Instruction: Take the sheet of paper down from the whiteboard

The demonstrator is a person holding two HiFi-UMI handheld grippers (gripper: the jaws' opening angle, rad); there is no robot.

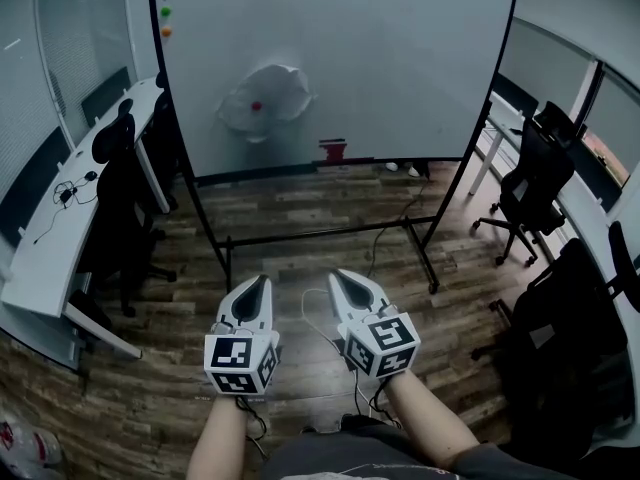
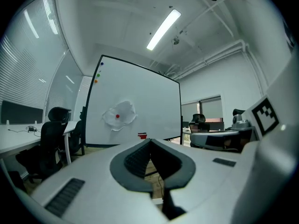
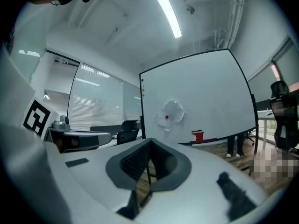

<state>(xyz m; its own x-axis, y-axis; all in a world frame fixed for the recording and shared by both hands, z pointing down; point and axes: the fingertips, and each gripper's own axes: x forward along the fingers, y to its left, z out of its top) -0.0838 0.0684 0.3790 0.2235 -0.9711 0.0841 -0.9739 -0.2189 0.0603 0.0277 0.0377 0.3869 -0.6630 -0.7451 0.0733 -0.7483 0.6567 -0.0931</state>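
Note:
A crumpled white sheet of paper [image 1: 265,103] hangs low on the whiteboard [image 1: 400,58], held by a red magnet [image 1: 256,106]. It also shows in the left gripper view as the paper [image 2: 119,116] and in the right gripper view as the paper [image 3: 171,114]. My left gripper [image 1: 262,286] and right gripper [image 1: 340,280] sit side by side, well short of the board, both pointing at it. The left gripper [image 2: 150,141] is shut with nothing in it. The right gripper [image 3: 149,142] is shut and holds nothing too.
A red eraser [image 1: 333,149] sits on the board's tray, and small coloured magnets [image 1: 164,14] dot its top left corner. The board's wheeled stand [image 1: 320,234] is on the wood floor. Desks and black chairs [image 1: 120,198] flank it left and right [image 1: 535,183].

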